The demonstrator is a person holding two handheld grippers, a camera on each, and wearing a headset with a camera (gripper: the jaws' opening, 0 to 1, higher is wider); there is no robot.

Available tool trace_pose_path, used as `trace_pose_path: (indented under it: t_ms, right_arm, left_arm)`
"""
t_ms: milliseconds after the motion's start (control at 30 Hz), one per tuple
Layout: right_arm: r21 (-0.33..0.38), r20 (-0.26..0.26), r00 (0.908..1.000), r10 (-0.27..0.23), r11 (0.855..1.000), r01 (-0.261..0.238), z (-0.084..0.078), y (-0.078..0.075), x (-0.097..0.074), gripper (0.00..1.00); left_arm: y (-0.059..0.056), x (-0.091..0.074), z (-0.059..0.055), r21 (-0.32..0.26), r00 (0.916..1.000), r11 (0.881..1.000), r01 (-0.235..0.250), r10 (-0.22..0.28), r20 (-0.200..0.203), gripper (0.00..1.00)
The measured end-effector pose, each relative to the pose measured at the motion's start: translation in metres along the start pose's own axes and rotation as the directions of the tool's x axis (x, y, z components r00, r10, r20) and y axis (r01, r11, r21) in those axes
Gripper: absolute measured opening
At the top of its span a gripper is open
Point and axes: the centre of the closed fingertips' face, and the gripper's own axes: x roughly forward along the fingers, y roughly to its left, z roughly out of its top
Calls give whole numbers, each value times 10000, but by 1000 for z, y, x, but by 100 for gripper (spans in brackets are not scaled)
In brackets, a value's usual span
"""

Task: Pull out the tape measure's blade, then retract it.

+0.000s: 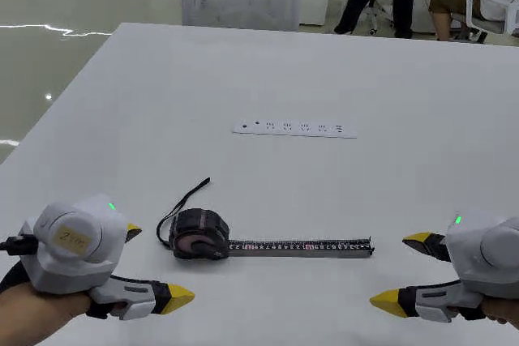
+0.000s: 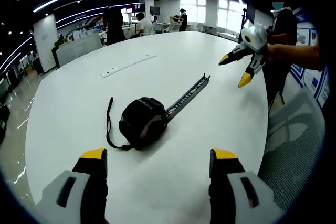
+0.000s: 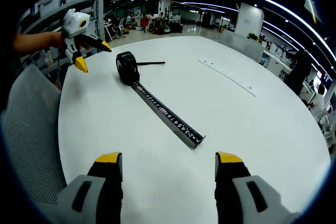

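Head view: left claw (image 1: 160, 263) and right claw (image 1: 397, 270) spread, power strip (image 1: 294, 128) beyond tape measure (image 1: 199, 234).

Nothing reads clearly: the yellow sticker (image 1: 71, 238) on the left tool (image 1: 159, 262), at eight o'clock, bears a blurred scrawl, and numerals on the blade (image 1: 300, 246) are too small.

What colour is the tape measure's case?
The tape measure's case is black. It shows best in the left gripper view.
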Motion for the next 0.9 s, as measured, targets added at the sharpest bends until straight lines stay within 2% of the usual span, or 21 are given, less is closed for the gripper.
trace_pose_path:
  t_ms: [33, 300, 500, 900]
  right_arm:
    - [24, -14, 10000, -32, 10000, 32, -1, 2, -1, 76]
    - [240, 182, 9994, -280, 9993, 276, 1, 16, -12, 86]
    - [519, 478, 9968, -636, 9968, 611, 7, 18, -12, 90]
    - [934, 441, 9955, -833, 9925, 789, 10, 38, -14, 92]
  left_arm:
    - [-3, -1, 1, -16, 10000, 10000, -3, 3, 4, 77]
    - [-6, -11, 5, -200, 9994, 9995, -263, 268, 236, 86]
    - [-12, -22, 13, -788, 9959, 9949, -626, 674, 599, 91]
    - [-10, -20, 14, -1717, 9873, 9783, -1162, 1326, 875, 99]
